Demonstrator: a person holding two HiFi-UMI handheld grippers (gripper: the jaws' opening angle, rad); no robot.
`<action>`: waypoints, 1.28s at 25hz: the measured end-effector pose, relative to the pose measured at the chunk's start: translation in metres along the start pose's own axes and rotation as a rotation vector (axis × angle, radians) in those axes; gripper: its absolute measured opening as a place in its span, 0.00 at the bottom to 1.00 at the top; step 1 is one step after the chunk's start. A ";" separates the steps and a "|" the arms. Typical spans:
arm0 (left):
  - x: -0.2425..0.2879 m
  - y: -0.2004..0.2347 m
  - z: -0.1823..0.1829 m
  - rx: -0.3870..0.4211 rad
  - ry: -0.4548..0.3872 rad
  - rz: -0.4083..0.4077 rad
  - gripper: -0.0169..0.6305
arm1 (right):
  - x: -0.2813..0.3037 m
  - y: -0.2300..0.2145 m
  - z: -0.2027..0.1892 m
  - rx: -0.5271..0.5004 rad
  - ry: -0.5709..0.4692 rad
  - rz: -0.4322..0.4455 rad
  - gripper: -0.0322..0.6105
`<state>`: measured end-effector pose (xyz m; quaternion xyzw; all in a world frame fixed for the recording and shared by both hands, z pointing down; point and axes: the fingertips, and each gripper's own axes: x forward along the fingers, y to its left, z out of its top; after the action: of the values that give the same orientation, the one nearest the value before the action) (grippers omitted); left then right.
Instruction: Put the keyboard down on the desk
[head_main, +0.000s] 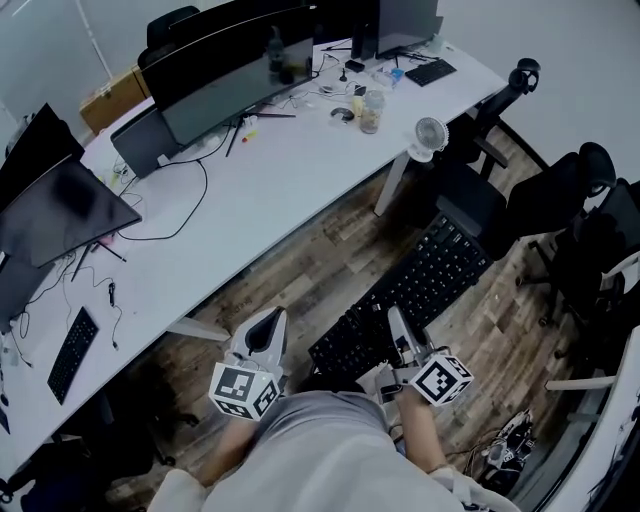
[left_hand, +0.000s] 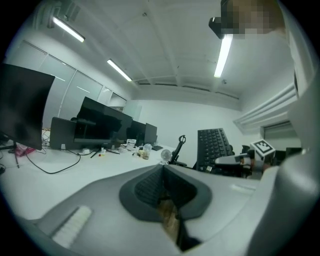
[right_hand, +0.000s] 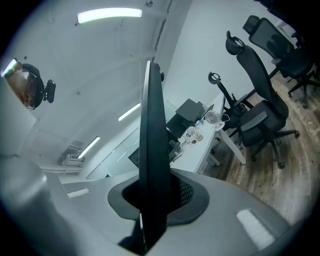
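Keyboard (head_main: 415, 290), black, flat and studded with keys, is hanging in the air over the wooden plank floor (head_main: 300, 280). The right tool (head_main: 398, 325) is pinching its near short end, jaws clamping the thin slab edge-on. Its long axis is running away and rightward, roughly along the near edge of the white table (head_main: 290, 185). The left tool (head_main: 268, 322) is hovering beside it, jaws together and empty. Smooth bare tabletop is lying open ahead, short of the curved monitor (head_main: 240, 60).

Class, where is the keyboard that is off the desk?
Head view, right side: the keyboard is clamped in the right tool above the wooden floor, between the white desk and the black chairs.
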<state>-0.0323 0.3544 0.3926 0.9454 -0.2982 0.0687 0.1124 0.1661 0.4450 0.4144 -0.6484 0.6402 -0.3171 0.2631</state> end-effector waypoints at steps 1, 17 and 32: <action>0.007 -0.005 0.001 0.006 0.002 -0.009 0.03 | 0.001 -0.003 0.004 0.006 -0.004 0.004 0.16; 0.042 -0.015 0.001 0.013 0.038 0.015 0.03 | 0.033 -0.021 0.021 0.036 0.024 0.057 0.16; 0.100 0.013 0.007 0.030 0.066 -0.022 0.03 | 0.096 -0.031 0.040 0.034 0.028 0.072 0.16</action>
<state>0.0412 0.2874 0.4078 0.9474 -0.2828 0.1029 0.1087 0.2151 0.3476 0.4184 -0.6160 0.6612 -0.3273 0.2761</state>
